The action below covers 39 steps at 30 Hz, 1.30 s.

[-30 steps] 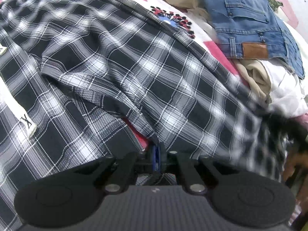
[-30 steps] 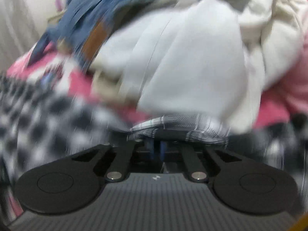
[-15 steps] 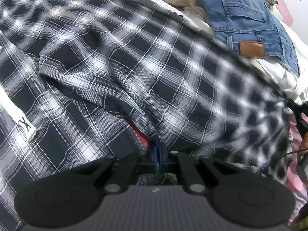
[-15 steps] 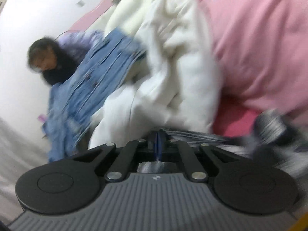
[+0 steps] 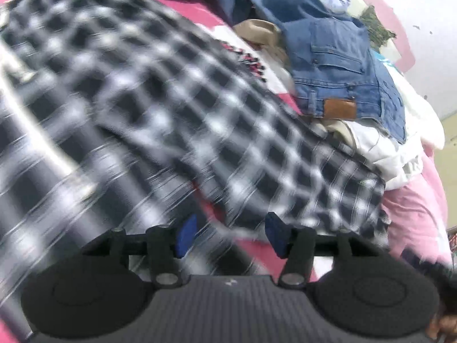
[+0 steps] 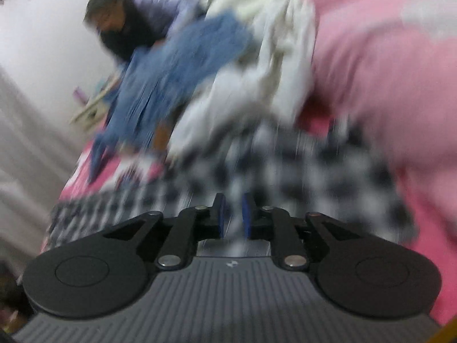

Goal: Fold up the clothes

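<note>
We see our left tool (image 5: 228, 235) with its two blue fingers (image 5: 185, 235) spread wide apart and nothing between them; it has let go and hovers just above the checked shirt (image 5: 177, 108). The shirt, black and white plaid, lies spread across the pink bed (image 5: 200, 11) and fills most of the left wrist view, though much of it is smeared by blur. Past its far edge sits a pile of clothes: folded blue jeans (image 5: 337, 68) with a brown leather patch, a tan garment (image 5: 260, 33) tucked beside them, and white clothes (image 5: 382, 148) underneath. A pink cloth (image 5: 414, 217) lies to the right of the shirt's corner.

In the right wrist view our right tool (image 6: 232, 218) has its fingers parted by a narrow gap, released, with the shirt (image 6: 285, 165) just ahead of them; whether any fabric touches the fingers we cannot tell through the blur. Beyond the shirt we make out the jeans (image 6: 177, 74), the white clothes (image 6: 257, 80) and the pink cloth (image 6: 385, 65). A person (image 6: 134, 25) in a lilac top is at the far side of the bed, by the white wall (image 6: 51, 28).
</note>
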Tool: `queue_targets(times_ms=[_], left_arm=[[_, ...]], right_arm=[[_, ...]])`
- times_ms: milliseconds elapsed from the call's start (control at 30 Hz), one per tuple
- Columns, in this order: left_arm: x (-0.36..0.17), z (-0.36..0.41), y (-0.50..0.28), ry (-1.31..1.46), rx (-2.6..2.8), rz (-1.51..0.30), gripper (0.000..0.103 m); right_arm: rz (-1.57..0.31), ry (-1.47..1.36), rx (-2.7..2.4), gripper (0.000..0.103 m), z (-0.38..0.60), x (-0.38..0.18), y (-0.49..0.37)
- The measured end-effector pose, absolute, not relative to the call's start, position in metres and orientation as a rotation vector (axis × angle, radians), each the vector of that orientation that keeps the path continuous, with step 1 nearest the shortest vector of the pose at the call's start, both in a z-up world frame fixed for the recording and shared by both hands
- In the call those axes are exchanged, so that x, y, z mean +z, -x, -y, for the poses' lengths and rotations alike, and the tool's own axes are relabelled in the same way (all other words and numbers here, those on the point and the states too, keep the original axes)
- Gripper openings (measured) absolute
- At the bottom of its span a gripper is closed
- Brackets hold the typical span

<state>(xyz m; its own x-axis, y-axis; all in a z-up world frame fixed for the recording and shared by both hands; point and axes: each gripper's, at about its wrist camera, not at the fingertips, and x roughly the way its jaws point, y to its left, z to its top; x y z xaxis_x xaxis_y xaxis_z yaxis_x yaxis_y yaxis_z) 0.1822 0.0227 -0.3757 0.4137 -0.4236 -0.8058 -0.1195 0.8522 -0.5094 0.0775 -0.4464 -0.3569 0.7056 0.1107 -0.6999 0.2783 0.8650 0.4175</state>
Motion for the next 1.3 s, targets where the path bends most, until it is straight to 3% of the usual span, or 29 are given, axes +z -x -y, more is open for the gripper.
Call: queue_targets(times_ms=[333,500,700,867,1067,1200,1300], left_arm=[[-0.383,-0.127,-0.108,0.467,0.047,-1.337,0.056],[-0.392,-0.173,-0.089,0.442,0.11,-1.402,0.052],[-0.365,-0.177,-0.12,0.435,0.038,-1.295,0.053],[-0.343,-0.179,-0.147,0.428,-0.021,-1.203,0.054],[-0.348,-0.166,-0.209,0.487,-0.051,-1.084,0.054],[-0.357,-0.166,-0.257,0.515,-0.013,-1.009,0.054],[-0.369,-0.167,-0.287,0.524,0.018,-0.973,0.054]], right_arm=[[-1.243,-0.473,-0.083,0.026,0.362,-0.414,0.048],[-1.287,-0.491,-0.199,0.028,0.36,-0.407,0.099],[-1.287,-0.448,-0.341,0.03,0.371,-0.389,0.113],[-1.117,-0.348,-0.214,0.03,0.354,-0.362,0.053],[-0.892,-0.22,0.203,0.03,0.287,-0.346,-0.109],[-0.802,-0.162,0.454,0.042,0.221,-0.343,-0.229],[-0.81,-0.103,0.544,0.043,0.17,-0.351,-0.303]])
